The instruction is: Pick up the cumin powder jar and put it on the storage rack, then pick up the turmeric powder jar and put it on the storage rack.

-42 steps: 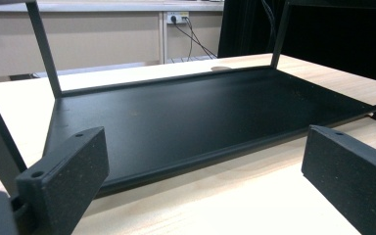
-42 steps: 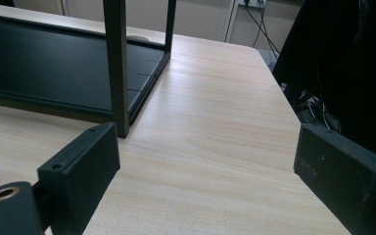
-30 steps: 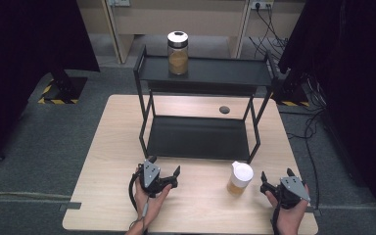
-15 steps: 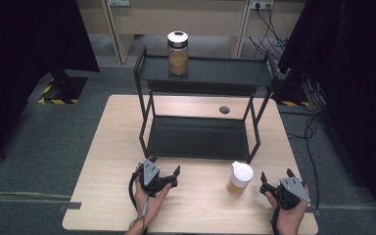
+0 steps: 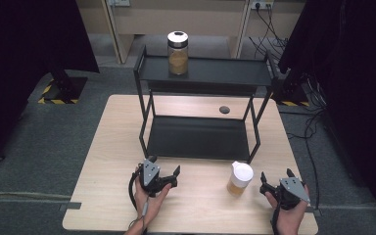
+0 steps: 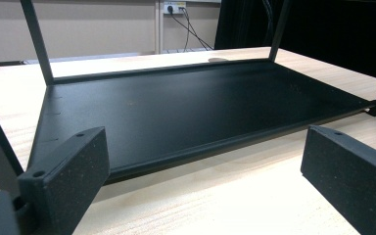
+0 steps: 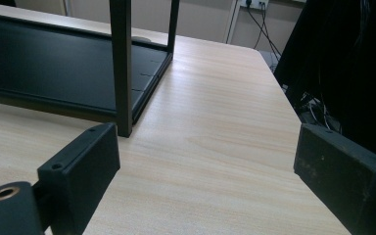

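A black metal two-tier rack [image 5: 200,137] is set on the pale wooden bench [image 5: 103,161]; two jars are seen, a glass one [image 5: 177,53] on its top shelf, a white-lidded one [image 5: 239,178] between the left gripper [image 5: 162,171] and right gripper [image 5: 276,177], jaws held wide

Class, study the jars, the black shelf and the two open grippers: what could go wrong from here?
1. The white-lidded jar of amber contents stands on the wooden table close to the right gripper; a sideways swing might topple it.
2. The tall glass jar sits high on the black metal shelf's top tier; bumping the frame could shake it off.
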